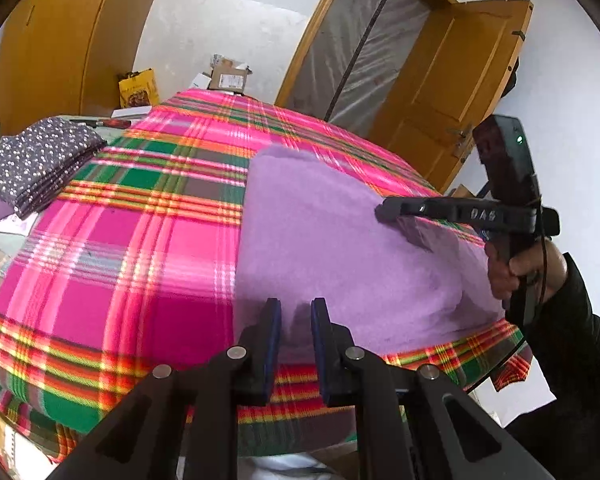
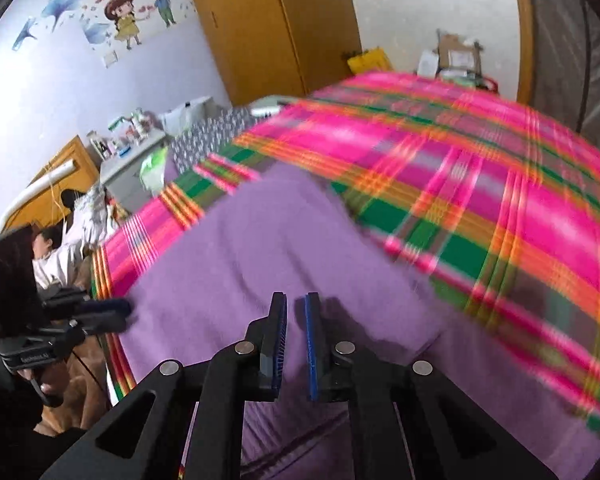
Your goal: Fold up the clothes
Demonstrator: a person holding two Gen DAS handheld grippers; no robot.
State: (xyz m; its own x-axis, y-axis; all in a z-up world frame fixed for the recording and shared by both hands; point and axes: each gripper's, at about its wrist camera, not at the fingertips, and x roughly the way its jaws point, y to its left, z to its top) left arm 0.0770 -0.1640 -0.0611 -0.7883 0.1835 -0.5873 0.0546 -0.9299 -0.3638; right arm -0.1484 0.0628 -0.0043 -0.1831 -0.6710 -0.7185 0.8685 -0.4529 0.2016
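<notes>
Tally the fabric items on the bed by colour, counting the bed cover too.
Purple: 1, the purple garment lying in front of both grippers
Dark with white dots: 1, the folded dotted cloth at the bed's far left edge
Pink plaid: 1, the plaid bed cover
Total: 3

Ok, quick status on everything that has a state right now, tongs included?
Plaid blanket: spread over the bed.
Purple cloth: lying on the blanket, near edge bunched.
Left tongs: shut on the cloth's near edge.
Right tongs: slightly open, empty, over the cloth.
Dotted cloth: folded, set aside at the bed's edge.
Door: open.
</notes>
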